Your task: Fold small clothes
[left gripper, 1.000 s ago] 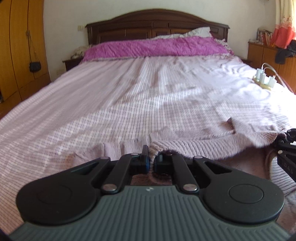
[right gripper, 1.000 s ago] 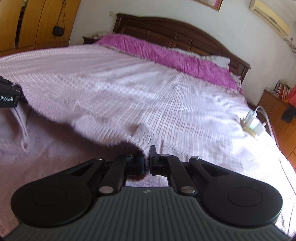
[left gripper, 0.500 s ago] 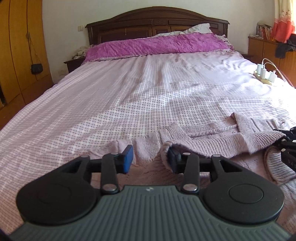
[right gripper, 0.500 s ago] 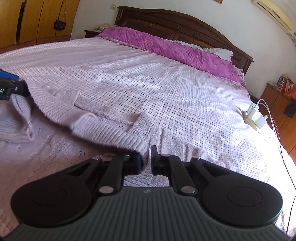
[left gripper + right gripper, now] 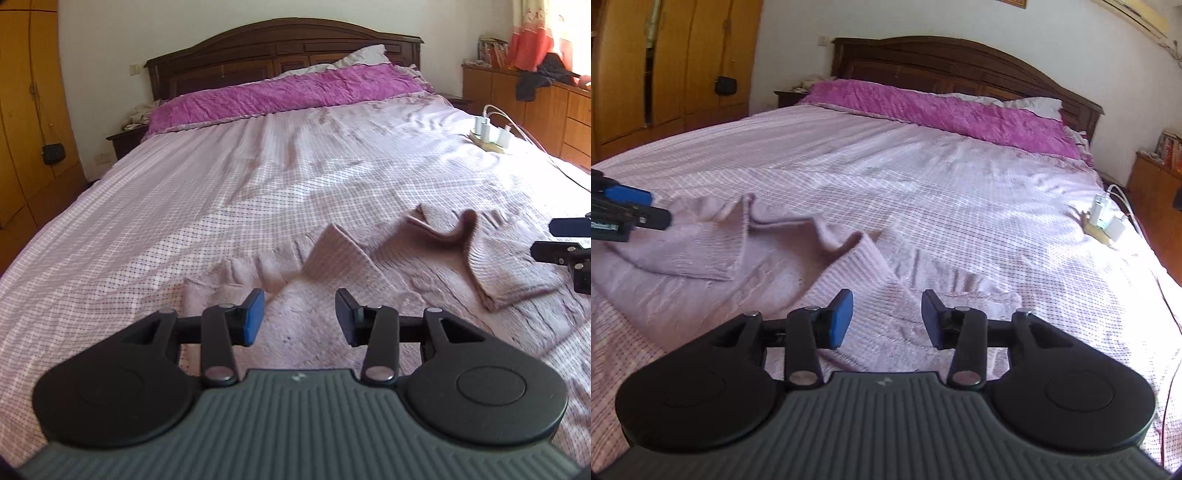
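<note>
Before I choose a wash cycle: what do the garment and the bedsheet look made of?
Garment: looks like a soft mauve knit, wool or acrylic, matte; ribbed rows show along its folded edges. Bedsheet: seems a thin woven cotton-type cloth, matte, with a fine printed check and shallow creases. Fibre content can't be confirmed from the views.

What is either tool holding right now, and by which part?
Nothing is held. The left tool and the right tool are both open with empty gaps, above the pink knitted garment lying on the bed.
</note>
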Demonstrator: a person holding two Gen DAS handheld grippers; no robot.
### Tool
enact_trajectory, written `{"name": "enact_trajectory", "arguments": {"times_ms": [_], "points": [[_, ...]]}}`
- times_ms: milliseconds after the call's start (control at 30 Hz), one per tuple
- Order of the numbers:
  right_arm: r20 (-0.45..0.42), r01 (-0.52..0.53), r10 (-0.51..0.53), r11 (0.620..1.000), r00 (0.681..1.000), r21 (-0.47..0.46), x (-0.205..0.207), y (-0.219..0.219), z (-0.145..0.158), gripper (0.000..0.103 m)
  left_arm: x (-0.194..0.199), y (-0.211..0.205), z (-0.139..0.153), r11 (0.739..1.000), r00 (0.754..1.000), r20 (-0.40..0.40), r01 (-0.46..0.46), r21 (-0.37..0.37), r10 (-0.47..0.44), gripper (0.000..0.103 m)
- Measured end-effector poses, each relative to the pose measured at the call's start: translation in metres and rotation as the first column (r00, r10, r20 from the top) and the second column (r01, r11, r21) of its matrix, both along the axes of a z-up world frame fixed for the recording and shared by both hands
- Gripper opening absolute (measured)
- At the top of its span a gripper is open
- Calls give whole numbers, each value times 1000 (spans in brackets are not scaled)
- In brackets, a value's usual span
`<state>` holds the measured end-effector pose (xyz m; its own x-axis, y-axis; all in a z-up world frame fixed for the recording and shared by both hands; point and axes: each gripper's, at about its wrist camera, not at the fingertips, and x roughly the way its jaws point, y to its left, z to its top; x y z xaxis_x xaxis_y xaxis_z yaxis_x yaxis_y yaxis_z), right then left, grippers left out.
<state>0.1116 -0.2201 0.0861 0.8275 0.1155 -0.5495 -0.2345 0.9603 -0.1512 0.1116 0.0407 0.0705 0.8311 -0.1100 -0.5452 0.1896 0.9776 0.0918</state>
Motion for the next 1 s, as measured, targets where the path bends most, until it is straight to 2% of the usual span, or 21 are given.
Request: {"name": "enact_trajectory", "arguments": {"times_ms": [133, 233, 300, 600, 800, 833, 867, 933, 1000], "points": [[-13, -89, 89, 996, 996, 1, -12, 8, -5, 50, -8, -12, -10, 998, 998, -17, 58, 26, -57, 45], [-20, -84, 83, 993, 996, -80, -16, 19, -14, 50, -13, -22, -20, 994, 997, -20, 72, 79, -71, 45], [-22, -101, 99, 988, 995, -119, -20, 24, -20, 50, -15, -25, -25, 992, 996, -32, 90, 87, -88, 45], [-42, -130, 126, 982, 991, -136, -14, 28, -36, 50, -9, -34, -42, 976, 988, -48, 149, 157, -144, 45], [15, -100, 104, 984, 994, -147, -9, 28, -46, 49, -6, -38, -50, 971, 989, -1, 148, 189, -150, 47], [22, -98, 102, 985, 995, -142, -10, 27, -47, 47, -7, -37, -51, 971, 988, 12, 147, 187, -152, 45], [33, -96, 101, 985, 994, -140, -10, 27, -49, 42, -8, -36, -51, 973, 988, 27, 143, 179, -150, 32], [44, -100, 107, 986, 993, -137, -11, 26, -48, 17, -8, -31, -48, 979, 989, 31, 139, 149, -145, 13], [70, -86, 96, 987, 993, -133, -11, 22, -43, 10, -7, -22, -42, 987, 992, 52, 109, 114, -116, 10]]}}
